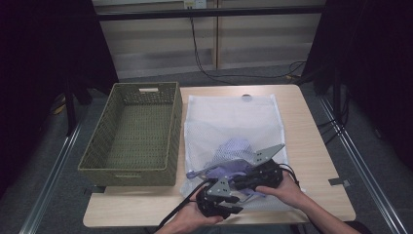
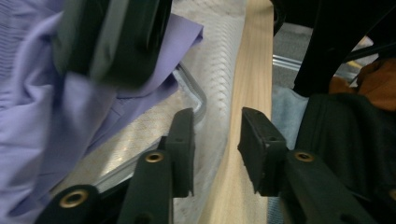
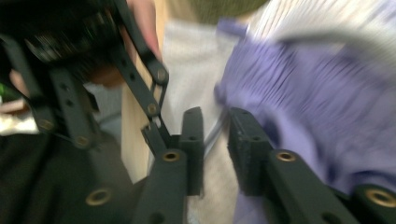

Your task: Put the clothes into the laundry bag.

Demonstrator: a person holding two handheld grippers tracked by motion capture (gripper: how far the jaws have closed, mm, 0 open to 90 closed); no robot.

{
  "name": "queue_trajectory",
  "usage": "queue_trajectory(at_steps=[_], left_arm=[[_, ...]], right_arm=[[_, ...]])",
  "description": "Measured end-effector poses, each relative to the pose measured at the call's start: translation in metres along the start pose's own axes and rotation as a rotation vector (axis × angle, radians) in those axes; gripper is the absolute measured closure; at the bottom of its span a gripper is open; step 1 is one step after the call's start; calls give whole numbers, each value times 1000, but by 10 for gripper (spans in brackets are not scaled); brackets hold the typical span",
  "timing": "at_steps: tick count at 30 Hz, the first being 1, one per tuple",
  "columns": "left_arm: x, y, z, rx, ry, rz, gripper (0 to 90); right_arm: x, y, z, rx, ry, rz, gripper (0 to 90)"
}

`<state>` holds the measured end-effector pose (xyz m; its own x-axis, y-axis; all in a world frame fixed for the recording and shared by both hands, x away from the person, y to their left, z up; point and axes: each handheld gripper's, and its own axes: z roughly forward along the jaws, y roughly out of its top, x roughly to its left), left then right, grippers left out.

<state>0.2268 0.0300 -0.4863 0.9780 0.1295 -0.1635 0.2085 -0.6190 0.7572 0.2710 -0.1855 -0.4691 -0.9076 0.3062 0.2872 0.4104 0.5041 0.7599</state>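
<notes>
Dark curtains and a pale wall panel close off the space behind a light wooden tabletop (image 1: 321, 146), and from the high view we take the white mesh laundry bag (image 1: 229, 114) lying flat on it as our landmark. Left of the bag, touching its edge, sits an empty olive woven basket (image 1: 131, 131). At the bag's near end a lilac garment (image 1: 234, 156) lies bunched, partly under the mesh, and both of our hands work there: the left gripper (image 1: 237, 189) at the bag's near edge, the right gripper (image 1: 252, 168) just beyond it on the cloth. We judge we are feeding the garment into the bag's mouth, one tool steadying the opening. In the left gripper view, our left gripper (image 2: 217, 140) has its jaws apart, holding nothing, over the bag's mesh (image 2: 210, 70) and the tabletop's edge, with the lilac garment (image 2: 37, 116) spilling beside a grey cord-like rim. In the right gripper view, blurred, our right gripper (image 3: 215, 140) has its jaws slightly apart, a thin grey strand of the bag between them; whether it is pinched we cannot tell.
</notes>
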Motion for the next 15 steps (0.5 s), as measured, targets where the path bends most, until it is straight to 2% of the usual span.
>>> queue_trajectory(at_steps=[2, 4, 5, 9, 12, 15], left_arm=[[0, 0, 2, 27, 17, 22, 607], [1, -2, 5, 27, 31, 18, 564], [1, -3, 6, 45, 37, 25, 541], [2, -6, 10, 83, 61, 38, 518], [1, -6, 11, 68, 71, 50, 524], [2, -4, 10, 87, 99, 47, 621]], right_arm=[[0, -1, 4, 18, 3, 2, 780], [-4, -1, 5, 14, -2, 7, 780], [-7, -1, 5, 9, -6, 11, 780], [-14, -3, 6, 15, -21, 35, 782], [-15, -3, 8, 17, -23, 40, 780], [-16, -4, 11, 23, -24, 40, 780]])
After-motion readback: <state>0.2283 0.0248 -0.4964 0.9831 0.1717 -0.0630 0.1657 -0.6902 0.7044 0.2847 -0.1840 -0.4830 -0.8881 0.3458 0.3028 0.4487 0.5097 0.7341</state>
